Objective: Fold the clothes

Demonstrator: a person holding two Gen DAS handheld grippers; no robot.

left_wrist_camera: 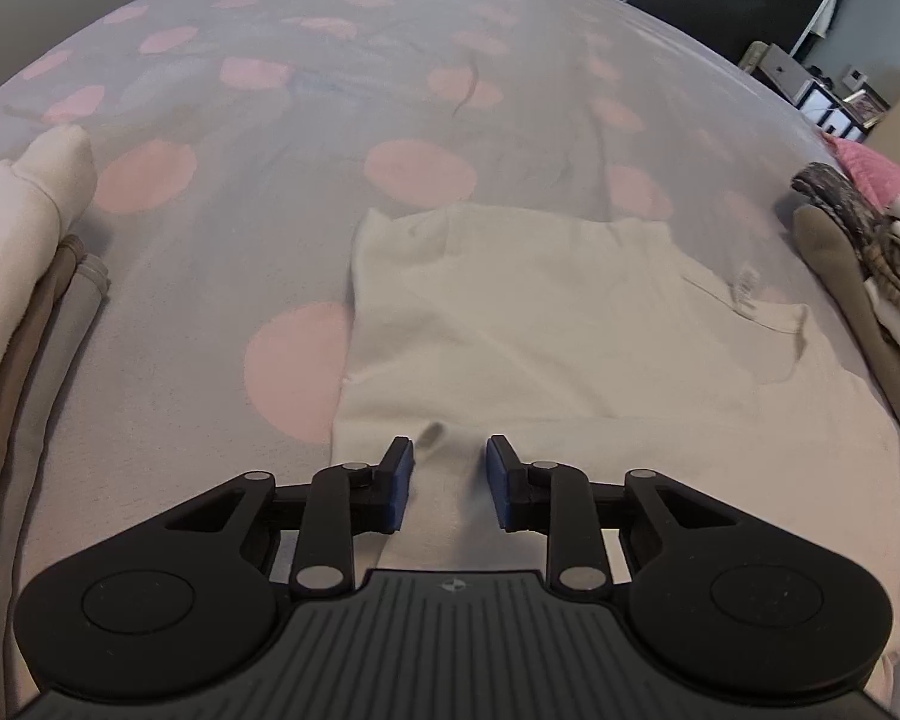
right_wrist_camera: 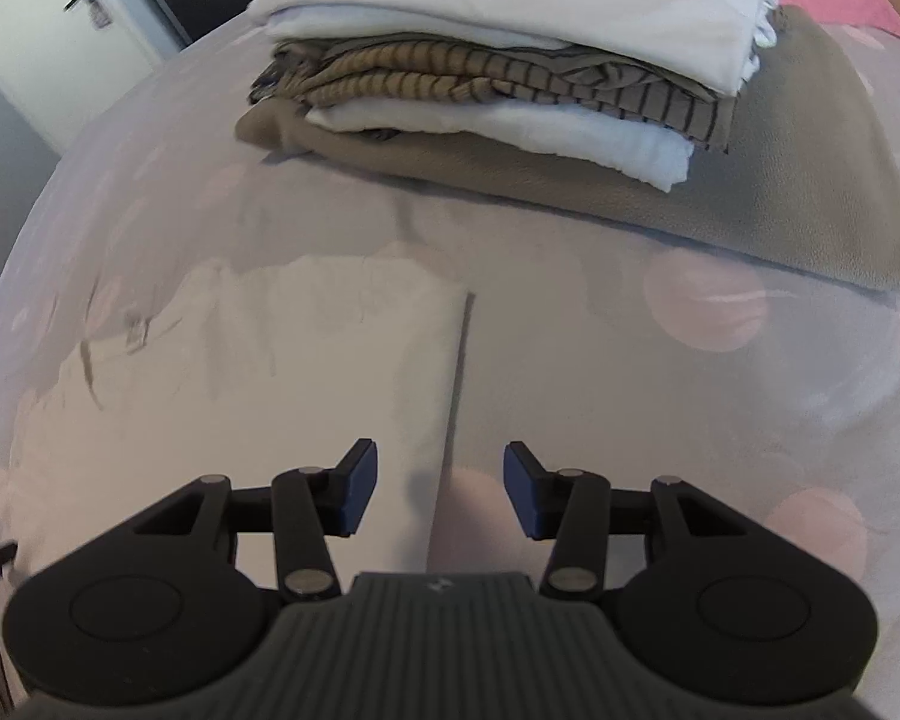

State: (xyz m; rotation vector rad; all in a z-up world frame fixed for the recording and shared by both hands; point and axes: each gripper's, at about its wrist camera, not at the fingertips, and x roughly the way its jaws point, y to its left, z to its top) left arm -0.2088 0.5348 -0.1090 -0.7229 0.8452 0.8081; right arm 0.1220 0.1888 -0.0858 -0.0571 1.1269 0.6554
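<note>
Cream shirt [left_wrist_camera: 510,324] lies folded beneath the left gripper [left_wrist_camera: 450,468] and right gripper [right_wrist_camera: 441,480], both angled downward, jaws apart.

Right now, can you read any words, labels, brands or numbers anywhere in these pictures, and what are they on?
No text can be read.
Shirt: a pale print near its pocket, too blurred to read.
Left gripper: a small round emblem on its body, no letters.
Right gripper: a small mark on its body, too blurred to read.
Boxes in the far room: too small to read.
</note>
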